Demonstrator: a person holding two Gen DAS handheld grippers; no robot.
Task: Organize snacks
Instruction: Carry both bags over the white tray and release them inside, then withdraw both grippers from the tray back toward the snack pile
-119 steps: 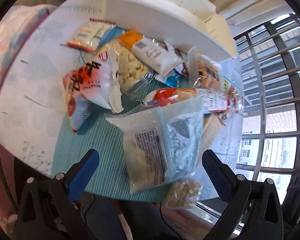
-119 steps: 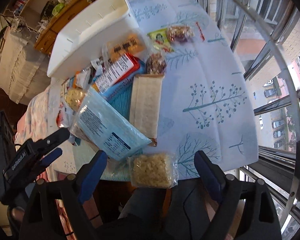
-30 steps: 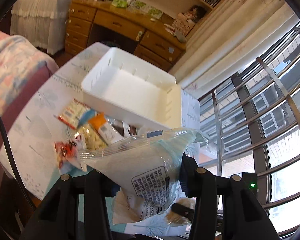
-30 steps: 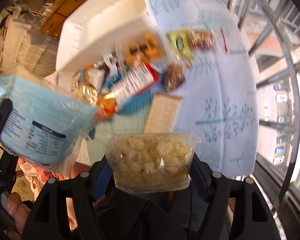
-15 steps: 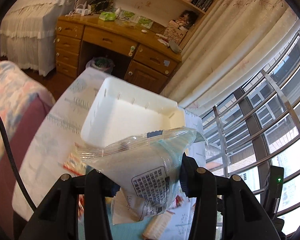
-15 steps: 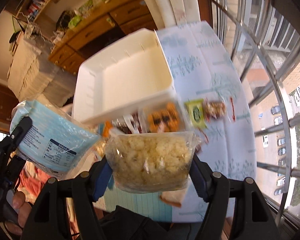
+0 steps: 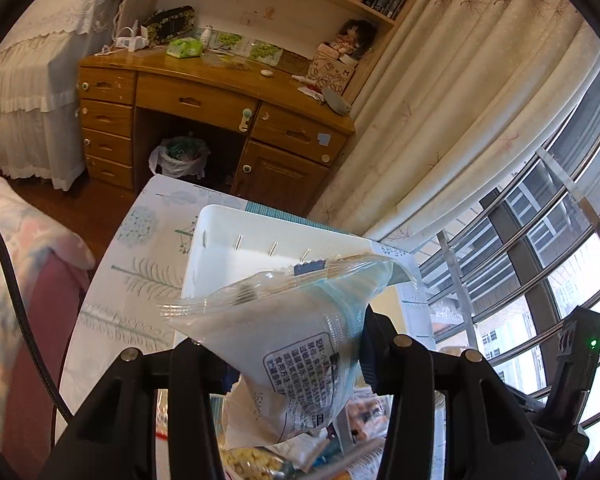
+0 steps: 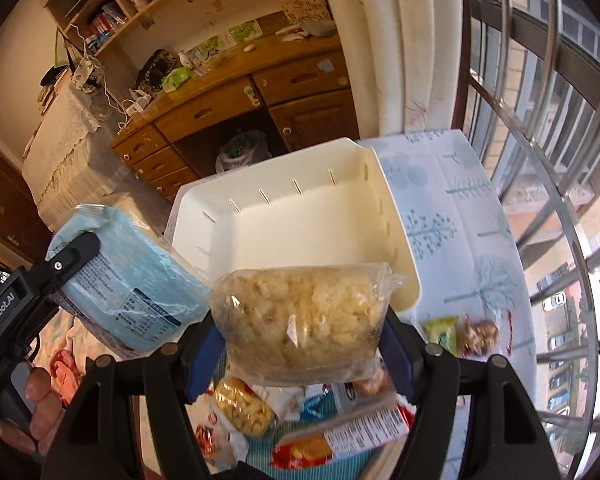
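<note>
Right wrist view: the right tool (image 8: 300, 344) grips a clear popcorn bag (image 8: 300, 320) above the near rim of the empty white bin (image 8: 300, 224) on the bench, the left tool (image 7: 284, 360) clamps a pale blue packet (image 7: 284, 344) at its left; next, probably, lower both inside and release.

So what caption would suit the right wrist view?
Right hand-held gripper holds a clear bag of pale puffed snacks before an empty white plastic bin.
</note>
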